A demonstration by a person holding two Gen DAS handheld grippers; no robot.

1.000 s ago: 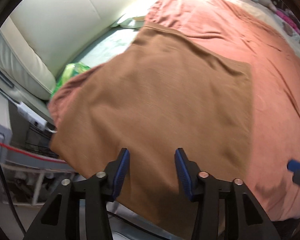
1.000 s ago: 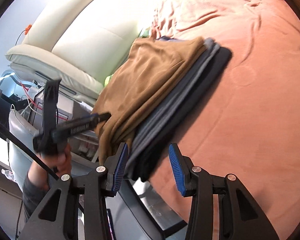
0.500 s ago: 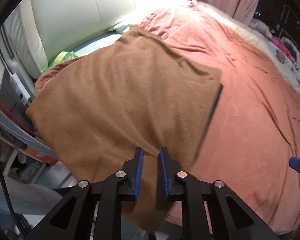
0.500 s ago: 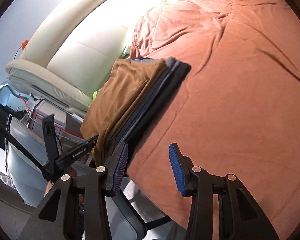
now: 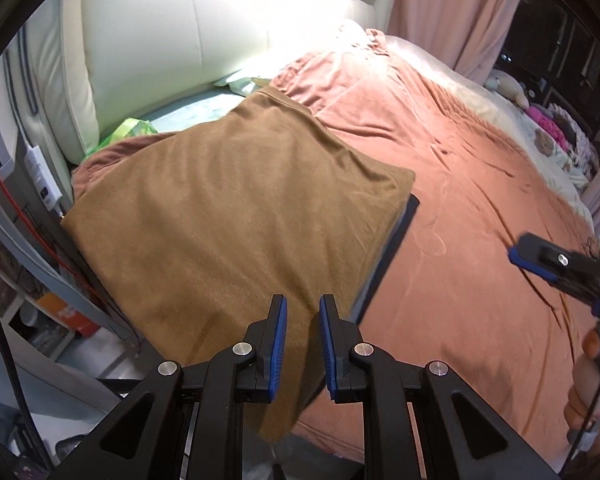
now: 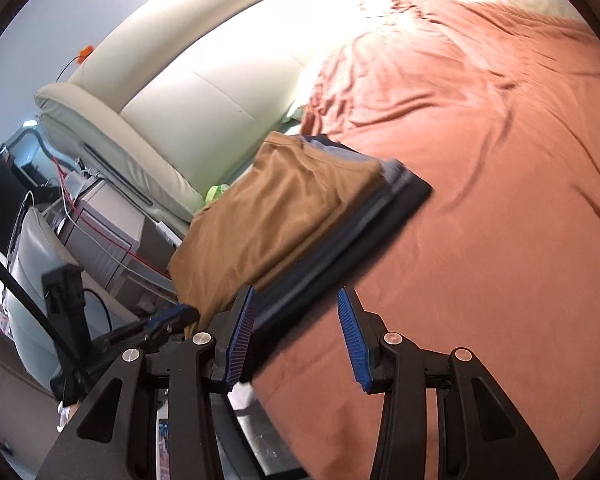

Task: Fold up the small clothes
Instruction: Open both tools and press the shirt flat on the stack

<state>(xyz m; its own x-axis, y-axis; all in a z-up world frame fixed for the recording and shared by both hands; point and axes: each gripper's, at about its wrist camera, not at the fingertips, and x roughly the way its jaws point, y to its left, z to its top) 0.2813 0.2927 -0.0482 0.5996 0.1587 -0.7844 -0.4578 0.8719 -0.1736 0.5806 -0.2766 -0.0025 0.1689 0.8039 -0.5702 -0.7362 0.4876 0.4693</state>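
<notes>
Left tongs [image 5: 302, 322] narrowed since earlier, gripping nothing, above brown garment [image 5: 236, 216]; right tongs [image 6: 296, 320] unchanged, open, empty.

Bedspread [image 6: 500, 208] lies open; clothes stack [image 6: 284, 216] blocks its left edge.

Dark folded clothes [image 5: 396, 248] mostly hidden under brown garment [image 5: 228, 216], person's hand [image 5: 592, 392] cut off at edge

A wide bed spread with a rumpled salmon-pink blanket [image 5: 480, 184] fills most of the room, backed by a cream padded headboard [image 5: 172, 40] that catches bright light. Pink curtains [image 5: 452, 12] hang past the far side, and a grey bedside cabinet [image 6: 108, 232] with trailing cables stands beside the headboard
</notes>
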